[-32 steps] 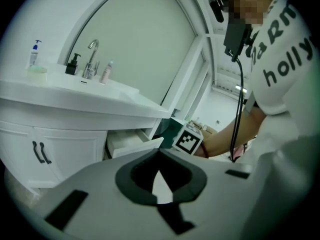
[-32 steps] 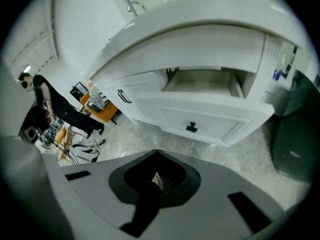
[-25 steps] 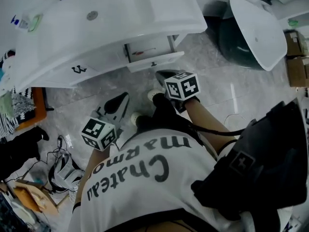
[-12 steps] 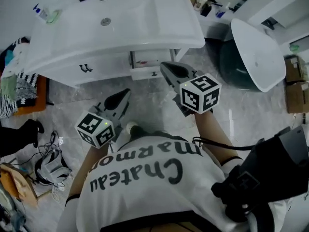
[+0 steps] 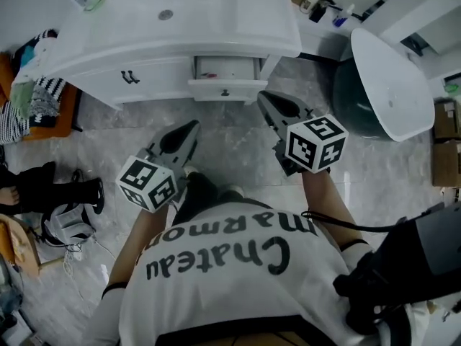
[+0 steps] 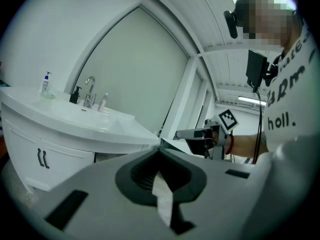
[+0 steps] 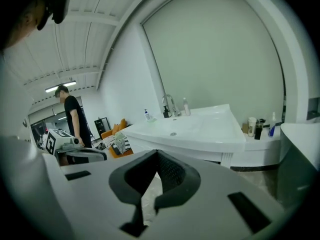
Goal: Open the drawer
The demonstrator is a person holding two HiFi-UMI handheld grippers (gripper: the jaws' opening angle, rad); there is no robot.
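- Holding both tools out ahead of the white shirt, the person is keeping the left claw (image 5: 193, 126) and the right claw (image 5: 263, 98) pinched down to a thin slit. Each is gripping nothing, and their own views are showing only floor through that slit.
- Both are hanging over the grey floor (image 5: 230, 146), well apart from the drawer (image 5: 225, 85). It is sitting under the right end of the white tabletop (image 5: 108, 38), already drawn partway out with its inside showing.
- If a wider opening is wanted, I'd say a pinched claw is likely going to skid off the small knob (image 5: 225, 92), so the jaws need to part first. A straight nudge on the front would be shoving the drawer shut again.
- Loose cables (image 5: 68, 229) are lying to the person's left and a white basin (image 5: 392, 78) is standing close on the right. A careless step or elbow swing could be catching either one.
- Only the head view is showing the drawer. In both gripper views the claw bodies are covering that low part of the cabinet.
- The left gripper view is giving the faucet (image 6: 90, 86) and soap bottle (image 6: 46, 83) side-on, which the head view is barely catching.
- Farthest off, the right gripper view alone is showing another person (image 7: 72, 115) standing deep in the room.
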